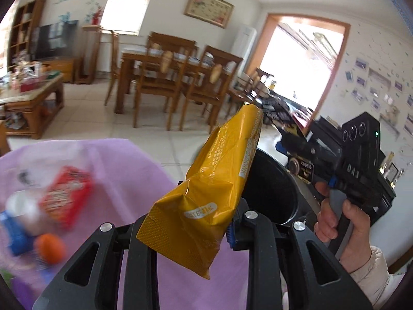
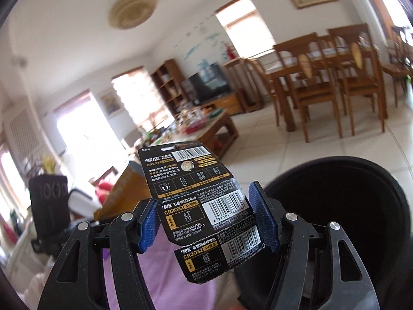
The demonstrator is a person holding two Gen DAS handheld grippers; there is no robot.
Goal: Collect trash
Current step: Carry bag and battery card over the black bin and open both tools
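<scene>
Black fingers of the left gripper (image 1: 192, 228) fill the near edge of the left wrist view, closed narrow on a yellow wrapper (image 1: 214, 188). That wrapper is pinched near its lower end and slants up and to the right, its far tip over the floor. Just right of it and touching its edge in the picture is the dark round mouth of a black bin (image 1: 268, 193). Beneath lies a purple cloth (image 1: 124, 160), and on its left part sit blurred items: a red packet (image 1: 65, 197), an orange ball (image 1: 50, 248), a blue piece (image 1: 14, 235) and something white that cannot be made out.

At the right of the same view a hand (image 1: 340, 222) in a pale sleeve grips the handle of the right gripper (image 2: 210, 223). In the right wrist view its blue pads (image 2: 264, 219) stand fairly wide and press both side edges of a black battery card (image 2: 204, 206), which is bent and rises upright between them, barcodes facing the camera. The bin (image 2: 348, 206) opens just to the right of this card, near and large. Purple cloth (image 2: 160, 271) shows below the card.

Far off stand a wooden dining table (image 1: 165, 62) with chairs, a coffee table (image 1: 33, 95) at left crowded with small things, and a television (image 1: 55, 38) against the wall.
</scene>
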